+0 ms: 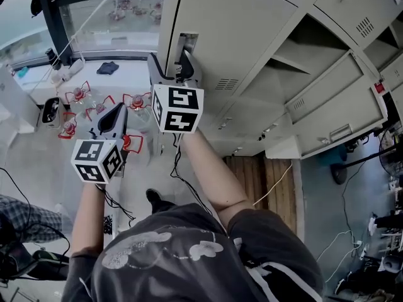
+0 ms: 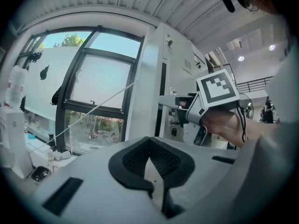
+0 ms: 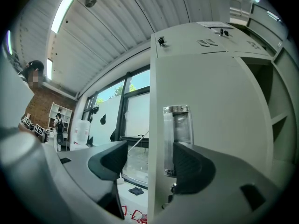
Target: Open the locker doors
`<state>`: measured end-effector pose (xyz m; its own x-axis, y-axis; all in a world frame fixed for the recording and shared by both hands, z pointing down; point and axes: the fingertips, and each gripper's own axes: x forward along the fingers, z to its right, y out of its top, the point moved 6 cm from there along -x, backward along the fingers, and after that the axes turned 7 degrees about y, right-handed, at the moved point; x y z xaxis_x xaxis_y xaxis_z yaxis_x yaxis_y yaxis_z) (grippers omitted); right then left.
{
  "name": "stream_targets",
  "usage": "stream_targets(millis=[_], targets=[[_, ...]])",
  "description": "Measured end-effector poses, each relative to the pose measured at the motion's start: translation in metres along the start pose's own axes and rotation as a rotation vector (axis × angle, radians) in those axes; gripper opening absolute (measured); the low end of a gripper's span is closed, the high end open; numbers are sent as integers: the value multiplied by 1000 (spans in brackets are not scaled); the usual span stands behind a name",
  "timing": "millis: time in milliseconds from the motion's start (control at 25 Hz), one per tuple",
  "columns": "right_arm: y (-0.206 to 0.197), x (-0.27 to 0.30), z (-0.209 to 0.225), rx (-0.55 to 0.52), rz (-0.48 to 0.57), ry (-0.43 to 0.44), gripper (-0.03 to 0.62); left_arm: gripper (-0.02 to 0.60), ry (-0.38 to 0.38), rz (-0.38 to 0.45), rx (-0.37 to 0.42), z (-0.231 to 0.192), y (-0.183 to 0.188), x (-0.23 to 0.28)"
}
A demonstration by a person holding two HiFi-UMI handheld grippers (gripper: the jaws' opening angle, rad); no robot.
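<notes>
The grey lockers fill the upper right of the head view. One tall door carries a recessed metal handle, which the head view shows at the door's edge. My right gripper is open and straddles that edge: one jaw is beside the handle and the other is off the door on the window side. In the head view the right gripper is up against the handle. My left gripper is shut on nothing and hangs lower left, away from the lockers.
To the right, locker compartments stand open with shelves showing, and lower doors hang swung out. A window is behind on the left. Red-framed objects and cables lie on the floor below. A person in a plaid sleeve is at the left.
</notes>
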<state>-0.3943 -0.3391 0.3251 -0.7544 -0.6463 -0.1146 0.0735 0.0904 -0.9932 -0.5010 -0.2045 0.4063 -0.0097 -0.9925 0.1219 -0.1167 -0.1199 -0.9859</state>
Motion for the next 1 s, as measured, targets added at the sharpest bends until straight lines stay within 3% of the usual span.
stream_targets(millis=[80, 600, 1000], targets=[[2, -11, 0, 4, 3, -20, 299, 9, -2, -1, 3, 7, -1, -6], [13, -82, 5, 23, -24, -77, 137, 9, -25, -6, 27, 57, -6, -47], [18, -132, 15, 64, -18, 22, 143, 9, -53, -5, 50, 99, -10, -70]])
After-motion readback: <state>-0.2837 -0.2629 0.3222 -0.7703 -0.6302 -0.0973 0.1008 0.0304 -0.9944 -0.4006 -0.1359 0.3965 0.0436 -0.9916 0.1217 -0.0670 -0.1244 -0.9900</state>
